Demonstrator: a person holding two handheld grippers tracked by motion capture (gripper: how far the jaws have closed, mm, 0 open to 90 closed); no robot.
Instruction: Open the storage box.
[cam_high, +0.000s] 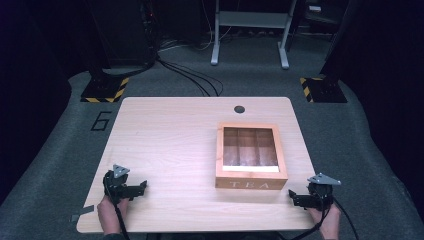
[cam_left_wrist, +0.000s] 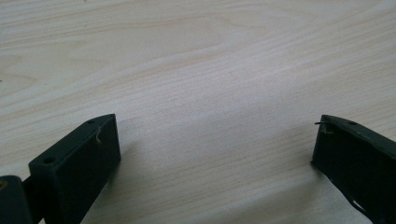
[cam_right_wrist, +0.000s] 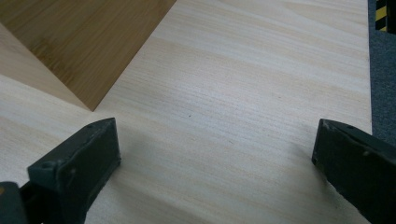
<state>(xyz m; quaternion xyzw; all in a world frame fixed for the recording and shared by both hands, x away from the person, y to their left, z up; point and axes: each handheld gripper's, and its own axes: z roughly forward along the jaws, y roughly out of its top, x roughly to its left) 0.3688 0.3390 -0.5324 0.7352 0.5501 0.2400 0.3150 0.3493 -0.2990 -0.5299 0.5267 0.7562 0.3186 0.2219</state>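
We see the table (cam_high: 170, 145) lit brightly from above in the high view, while the room around it sinks into near black, the far corners losing all detail. That view is soft and slightly grainy. In both gripper views the fingers (cam_left_wrist: 79, 163) look blurred (too near the lens) and throw soft shadows on pale wood.

There was one bench (cam_high: 170, 150) and one wooden tea box (cam_high: 251, 156) on it, with three compartments showing through its lid, lying between the tools. Two tools were there: one left tool (cam_high: 141, 187), one right tool (cam_high: 295, 196).
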